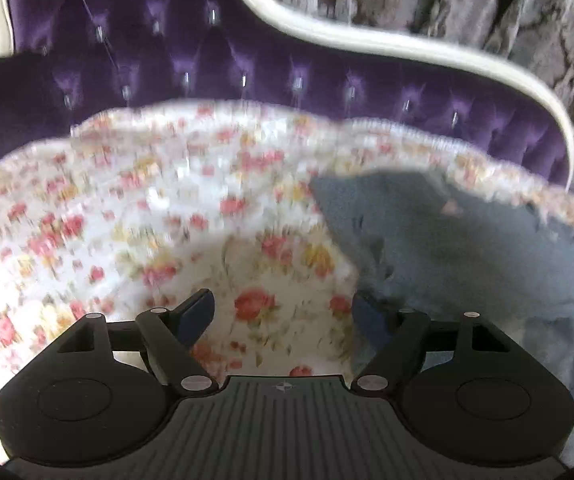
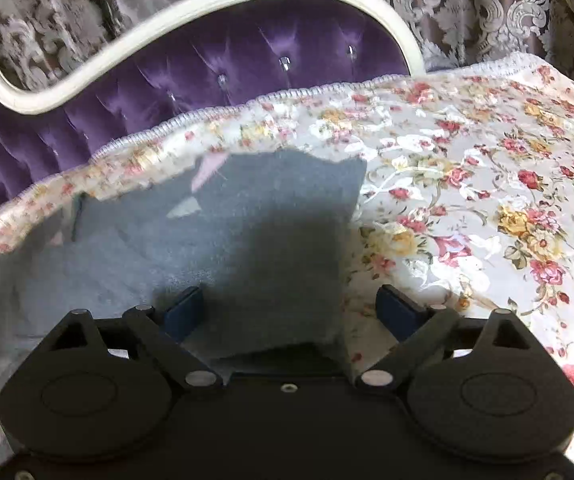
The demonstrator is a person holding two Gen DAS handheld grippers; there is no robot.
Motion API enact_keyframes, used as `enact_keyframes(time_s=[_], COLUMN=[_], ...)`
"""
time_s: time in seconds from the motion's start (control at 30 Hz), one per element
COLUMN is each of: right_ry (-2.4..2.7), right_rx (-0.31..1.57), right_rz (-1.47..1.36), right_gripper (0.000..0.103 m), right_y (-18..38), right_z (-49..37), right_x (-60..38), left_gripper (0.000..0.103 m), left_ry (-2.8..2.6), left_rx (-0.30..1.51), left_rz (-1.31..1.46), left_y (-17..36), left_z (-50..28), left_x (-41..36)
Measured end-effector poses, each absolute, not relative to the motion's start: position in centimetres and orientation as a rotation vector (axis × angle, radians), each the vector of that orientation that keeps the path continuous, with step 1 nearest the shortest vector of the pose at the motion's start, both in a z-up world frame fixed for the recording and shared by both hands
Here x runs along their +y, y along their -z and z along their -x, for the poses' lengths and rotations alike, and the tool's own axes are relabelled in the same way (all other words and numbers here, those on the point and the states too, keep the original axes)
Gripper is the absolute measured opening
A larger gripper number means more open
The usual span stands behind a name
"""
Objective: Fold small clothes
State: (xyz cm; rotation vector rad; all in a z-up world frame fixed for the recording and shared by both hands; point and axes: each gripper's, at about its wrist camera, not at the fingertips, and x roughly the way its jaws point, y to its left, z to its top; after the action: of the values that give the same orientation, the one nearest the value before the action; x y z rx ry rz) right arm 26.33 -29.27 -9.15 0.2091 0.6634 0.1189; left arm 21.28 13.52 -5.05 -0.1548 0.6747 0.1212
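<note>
Grey fleece garment [image 2: 223,240] is spread on the floral bedspread [image 2: 467,184] near its far edge, by the purple headboard [image 2: 247,60]. The right gripper [image 2: 291,312] is held wide open with the cloth between the jaws. The left gripper [image 1: 283,312] is wide open too, the garment touching its right finger [image 1: 371,320].

There are no words or numbers to read in either view. The only sign is a small pale star-shaped mark [image 1: 283,387] on the black ribbed body of the left hand-held gripper [image 1: 283,316], and it spells nothing.
</note>
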Motion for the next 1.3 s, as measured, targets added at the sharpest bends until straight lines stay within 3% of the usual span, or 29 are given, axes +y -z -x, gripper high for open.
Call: enact_keyframes(time_s=[0.13, 0.27, 0.4, 0.5, 0.63, 1.0, 1.3], right_ry=[-0.078, -0.132, -0.187, -0.143, -0.098, -0.228, -0.284], right_rx=[0.595, 0.521, 0.563, 0.643, 0.672, 0.644, 0.743], right_rz=[-0.191, -0.077, -0.010, 0.022, -0.086, -0.242, -0.344], right_gripper=[0.094, 0.099, 0.099, 0.099, 0.102, 0.102, 0.102], right_y=[7.8, 5.8, 6.4, 8.3, 9.6, 5.5, 7.1], right_z=[-24.8, -24.5, -25.7, -27.1, -27.0, -16.2, -6.3], right_x=[-29.4, -27.1, -24.6, -24.9, -27.9, -30.5, -30.6], left_gripper=[0.075, 0.075, 0.076, 0.088, 0.087, 0.086, 0.086], left_ry=[-0.100, -0.074, -0.106, -0.097, -0.086, 0.114, 0.171], left_rx=[0.576, 0.598, 0.731, 0.736, 0.775, 0.762, 0.798], left_rz=[0.112, 0.110, 0.100, 0.100, 0.095, 0.164, 0.267], left_y=[2.5, 2.7, 5.9, 7.8, 6.8, 3.3, 3.8], left_z=[-21.5, -24.4, -27.0, -26.9, -26.3, -14.2, -5.1], left_x=[11.7, 9.9, 9.7, 10.8, 11.1, 10.9, 10.2])
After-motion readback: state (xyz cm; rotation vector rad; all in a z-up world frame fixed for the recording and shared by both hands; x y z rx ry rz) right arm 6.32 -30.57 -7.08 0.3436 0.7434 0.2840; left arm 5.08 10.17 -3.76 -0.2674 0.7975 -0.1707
